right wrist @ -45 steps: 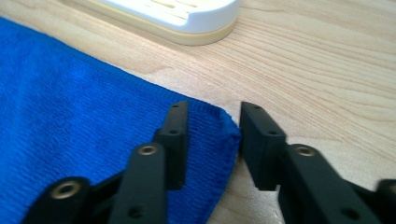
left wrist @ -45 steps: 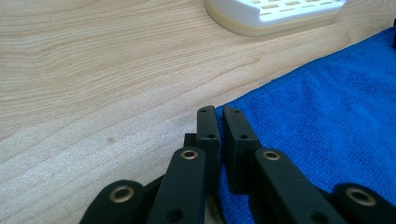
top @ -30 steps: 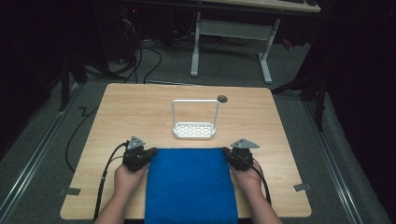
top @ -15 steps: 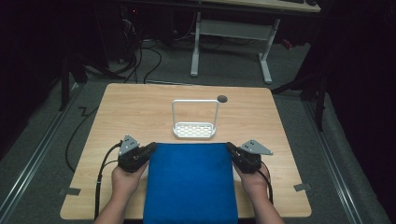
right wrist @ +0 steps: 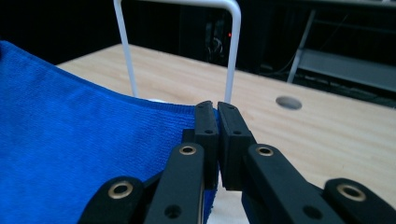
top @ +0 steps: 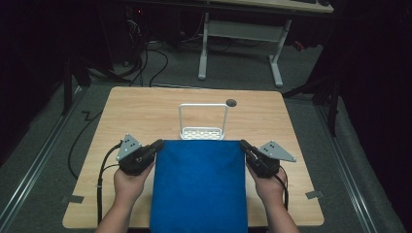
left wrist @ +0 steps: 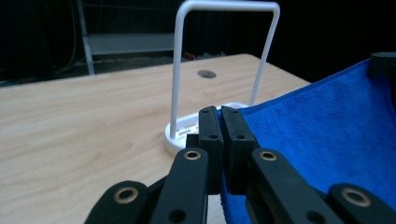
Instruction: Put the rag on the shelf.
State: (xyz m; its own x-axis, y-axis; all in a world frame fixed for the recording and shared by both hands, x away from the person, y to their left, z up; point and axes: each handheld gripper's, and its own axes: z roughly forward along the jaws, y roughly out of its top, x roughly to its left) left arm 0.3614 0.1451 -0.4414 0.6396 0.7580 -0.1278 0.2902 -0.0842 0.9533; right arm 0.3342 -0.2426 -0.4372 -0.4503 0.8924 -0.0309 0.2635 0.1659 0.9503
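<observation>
The left hand-held gripper [top: 156, 144] and right hand-held gripper [top: 242, 144] are each clamped tight on a far corner of the blue cloth [top: 199, 187], stretched just before the white rack [top: 203, 122] on the bench [top: 145, 107]. Uneven lifting could slip a corner free, or the cloth could snag and tip the rack.

White rack [top: 203, 124] stands just beyond the cloth [top: 199, 189]; table [top: 136, 111] sides open.

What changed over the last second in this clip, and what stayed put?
Both grippers, left and right, lifted the far edge of the blue microfibre cloth and spread apart, pulling it taut. Both jaws remain clamped on its far corners. The white wire rack and wooden table are unchanged.
</observation>
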